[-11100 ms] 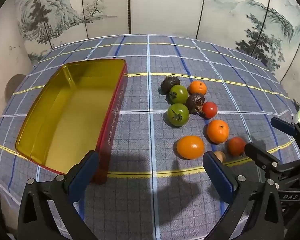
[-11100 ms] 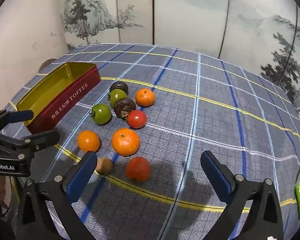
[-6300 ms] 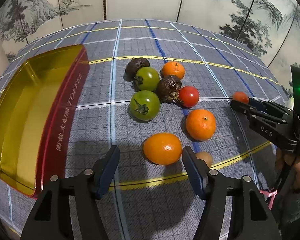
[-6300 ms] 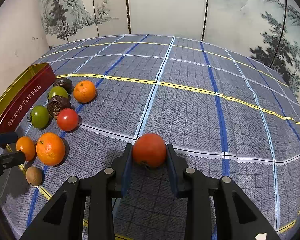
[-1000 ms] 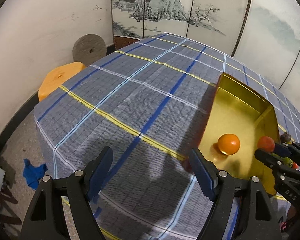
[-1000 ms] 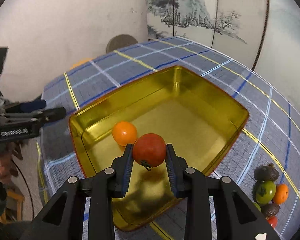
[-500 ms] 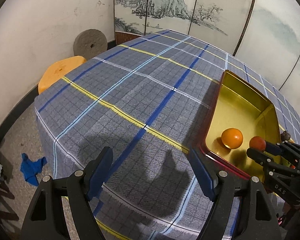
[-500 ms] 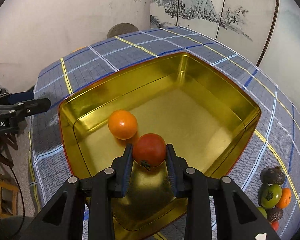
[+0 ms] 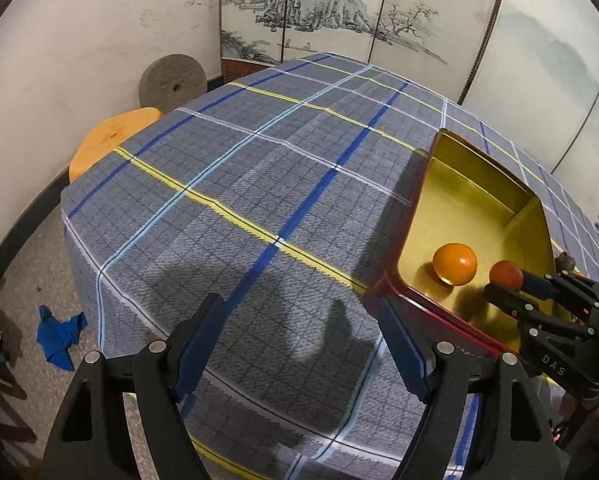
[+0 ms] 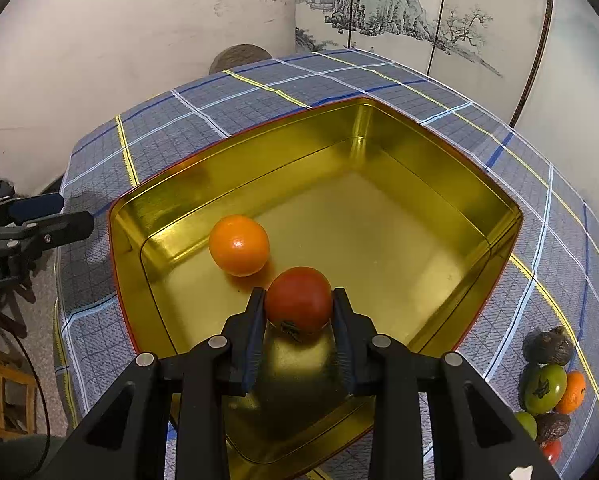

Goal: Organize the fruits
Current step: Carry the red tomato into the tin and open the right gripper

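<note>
Red tomato [image 10: 298,299] clamped in right gripper [image 10: 299,322]; leftover fruits [image 10: 547,390] only right-view; left gripper [image 9: 299,350] apart.

Tin [image 10: 379,120] floor mostly free; orange [image 10: 239,245] blocks near-left corner.

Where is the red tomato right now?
In the right wrist view, the red tomato sits pinched in the right gripper over the gold tin, beside the orange.

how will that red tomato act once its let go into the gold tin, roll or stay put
The red tomato is round and smooth, so it will probably roll a little on the gold tin, whose floor looks slick and shiny. The tin's walls should stop it, or the orange fruit close beside it. It looks soft-skinned, so the right gripper should release it low rather than drop it.
</note>
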`<state>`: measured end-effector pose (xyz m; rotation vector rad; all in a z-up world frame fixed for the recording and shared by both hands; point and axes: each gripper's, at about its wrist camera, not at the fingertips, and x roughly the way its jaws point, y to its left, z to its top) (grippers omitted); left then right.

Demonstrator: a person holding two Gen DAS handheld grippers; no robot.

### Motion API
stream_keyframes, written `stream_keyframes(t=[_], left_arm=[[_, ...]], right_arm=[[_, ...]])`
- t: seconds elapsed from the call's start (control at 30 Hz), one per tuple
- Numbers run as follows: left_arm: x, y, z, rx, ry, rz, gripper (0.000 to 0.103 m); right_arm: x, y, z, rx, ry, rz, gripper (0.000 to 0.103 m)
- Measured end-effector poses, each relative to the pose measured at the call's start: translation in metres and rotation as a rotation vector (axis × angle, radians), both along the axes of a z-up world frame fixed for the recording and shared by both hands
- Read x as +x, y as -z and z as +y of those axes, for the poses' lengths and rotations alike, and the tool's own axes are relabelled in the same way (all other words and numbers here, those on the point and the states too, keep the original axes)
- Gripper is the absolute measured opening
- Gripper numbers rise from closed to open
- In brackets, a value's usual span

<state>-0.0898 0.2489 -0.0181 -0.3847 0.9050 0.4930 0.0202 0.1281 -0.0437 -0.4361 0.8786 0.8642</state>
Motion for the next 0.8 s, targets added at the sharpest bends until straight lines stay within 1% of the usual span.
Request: stream_keyframes(t=[0.13, 0.2, 0.23, 0.33, 0.47, 0.6, 0.63, 0.7, 0.8], left_arm=[[0.002, -0.001, -0.005, -0.006, 0.012, -0.005, 0.079], [0.003, -0.002, -0.008, -0.008, 0.021, -0.007, 0.079], [0.004, -0.003, -0.010, -0.006, 0.026, -0.006, 0.079], [0.006, -0.006, -0.014, -0.002, 0.039, -0.012, 0.079], [0.012, -0.014, -0.024, 0.012, 0.067, -0.026, 0.079], [0.021, -0.021, -0.042, 0.017, 0.124, -0.046, 0.079], [0.024, -0.022, -0.049, 0.017, 0.143, -0.051, 0.079], [0.030, -0.024, -0.060, 0.016, 0.181, -0.058, 0.079], [0.037, -0.026, -0.080, 0.015, 0.242, -0.066, 0.079]], right_arm=[[0.000, 0.000, 0.000, 0.000, 0.004, 0.001, 0.033], [0.000, -0.001, 0.000, 0.007, 0.006, 0.007, 0.041], [0.001, -0.002, 0.000, 0.007, 0.007, 0.005, 0.042], [-0.001, -0.004, -0.001, 0.012, 0.009, -0.004, 0.043], [-0.007, -0.025, -0.015, 0.075, 0.021, -0.032, 0.043], [-0.014, -0.046, -0.044, 0.122, 0.056, -0.049, 0.043], [-0.015, -0.050, -0.058, 0.129, 0.077, -0.058, 0.043], [-0.015, -0.055, -0.079, 0.129, 0.113, -0.072, 0.043], [-0.014, -0.056, -0.123, 0.107, 0.206, -0.093, 0.043]])
